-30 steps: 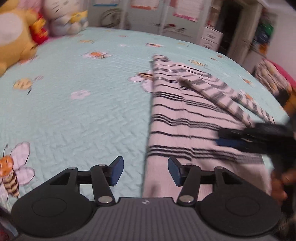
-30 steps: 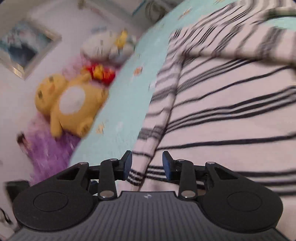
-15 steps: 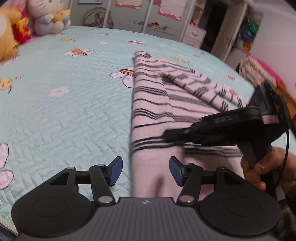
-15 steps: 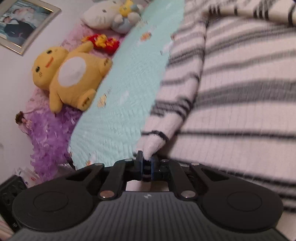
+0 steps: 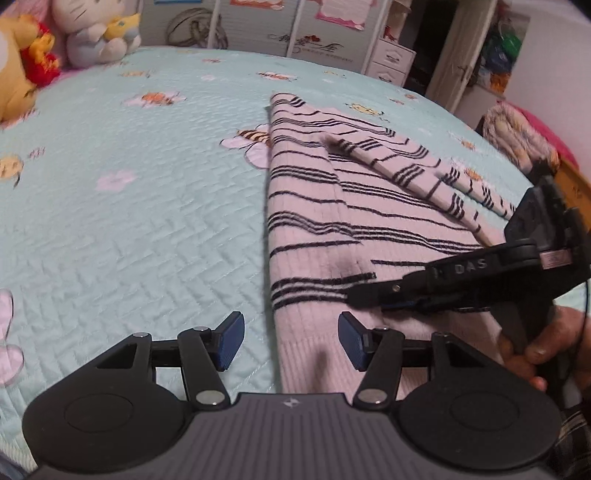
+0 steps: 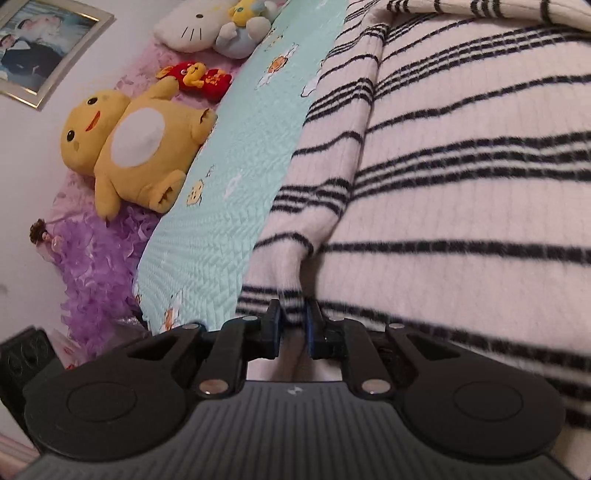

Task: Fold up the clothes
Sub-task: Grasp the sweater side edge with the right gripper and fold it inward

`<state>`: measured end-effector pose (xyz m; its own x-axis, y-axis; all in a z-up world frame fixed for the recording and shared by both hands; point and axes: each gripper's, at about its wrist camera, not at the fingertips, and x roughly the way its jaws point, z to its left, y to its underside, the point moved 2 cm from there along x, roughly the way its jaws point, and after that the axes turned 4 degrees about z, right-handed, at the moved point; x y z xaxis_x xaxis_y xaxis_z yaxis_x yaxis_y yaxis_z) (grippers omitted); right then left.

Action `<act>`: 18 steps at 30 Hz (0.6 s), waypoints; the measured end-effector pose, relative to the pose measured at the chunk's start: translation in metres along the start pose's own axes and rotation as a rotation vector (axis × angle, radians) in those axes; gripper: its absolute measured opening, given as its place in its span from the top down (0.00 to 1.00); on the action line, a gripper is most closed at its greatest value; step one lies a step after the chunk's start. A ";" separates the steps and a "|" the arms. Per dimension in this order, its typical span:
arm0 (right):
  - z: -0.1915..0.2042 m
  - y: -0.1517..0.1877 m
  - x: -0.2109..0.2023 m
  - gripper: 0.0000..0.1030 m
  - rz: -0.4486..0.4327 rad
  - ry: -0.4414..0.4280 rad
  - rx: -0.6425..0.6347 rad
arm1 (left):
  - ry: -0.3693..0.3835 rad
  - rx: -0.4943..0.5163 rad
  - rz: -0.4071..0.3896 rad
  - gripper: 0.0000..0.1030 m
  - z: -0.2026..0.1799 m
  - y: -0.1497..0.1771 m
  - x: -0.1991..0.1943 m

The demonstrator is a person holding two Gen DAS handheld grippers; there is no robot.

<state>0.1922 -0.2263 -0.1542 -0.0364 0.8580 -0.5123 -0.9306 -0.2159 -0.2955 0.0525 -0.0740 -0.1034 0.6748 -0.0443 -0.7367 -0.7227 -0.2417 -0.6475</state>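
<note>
At the near hem of the striped sweater my right gripper has its jaws drawn close on a tuck of knit, most likely the cuff end of the sleeve that runs along the garment's left side; in the left wrist view the same tool reaches in from the right over the lower body of the sweater, the person's hand wrapped round its handle. My left gripper hangs released just above the near left corner, one pad over the bedspread and the other over the hem. The sweater lies flat on the right half of the bed, both sleeves already laid across the body, the far one slanting toward the right edge. As I judge it, the worry is the bite: only a small fold sits between the pads, and the knit is thick and springy, so a quick lift could pull it free or drag the whole sleeve out of its crease. Lifting one corner alone would also skew the panel, since my left tool holds nothing. Room is generous to the left, where bare quilt runs out to the yellow plush toy and the white plush toy at the far left. To the right it is tighter: the bed edge is near, with a bundle of cloth beyond it.
</note>
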 end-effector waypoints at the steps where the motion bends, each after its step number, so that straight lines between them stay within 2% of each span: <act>1: -0.001 0.001 -0.003 0.85 -0.005 -0.006 0.005 | 0.010 0.019 -0.013 0.43 -0.004 -0.003 0.000; 3: -0.003 0.002 -0.009 0.73 -0.016 -0.019 0.015 | 0.037 0.059 -0.034 0.42 -0.014 -0.009 0.001; 5: -0.011 -0.010 -0.016 0.65 -0.066 -0.044 0.066 | 0.058 0.108 -0.041 0.42 -0.027 -0.014 0.007; 8: -0.015 -0.033 -0.014 0.65 -0.104 0.022 0.062 | 0.042 0.196 -0.034 0.42 -0.050 -0.015 0.021; 11: -0.016 -0.058 -0.002 0.65 -0.123 0.066 0.048 | -0.056 0.284 -0.053 0.42 -0.072 -0.013 0.033; 15: -0.013 -0.085 0.017 0.63 -0.107 0.115 -0.007 | -0.098 0.335 -0.061 0.43 -0.085 -0.008 0.047; 17: -0.014 -0.092 0.024 0.63 -0.092 0.120 -0.026 | -0.112 0.350 -0.031 0.60 -0.086 -0.004 0.059; 18: -0.014 -0.096 0.027 0.64 -0.085 0.123 -0.036 | -0.105 0.342 -0.005 0.85 -0.084 -0.002 0.065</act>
<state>0.2853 -0.1893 -0.1510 0.0888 0.8110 -0.5783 -0.9149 -0.1632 -0.3693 0.1108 -0.1576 -0.1336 0.6720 0.0604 -0.7380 -0.7398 0.0980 -0.6656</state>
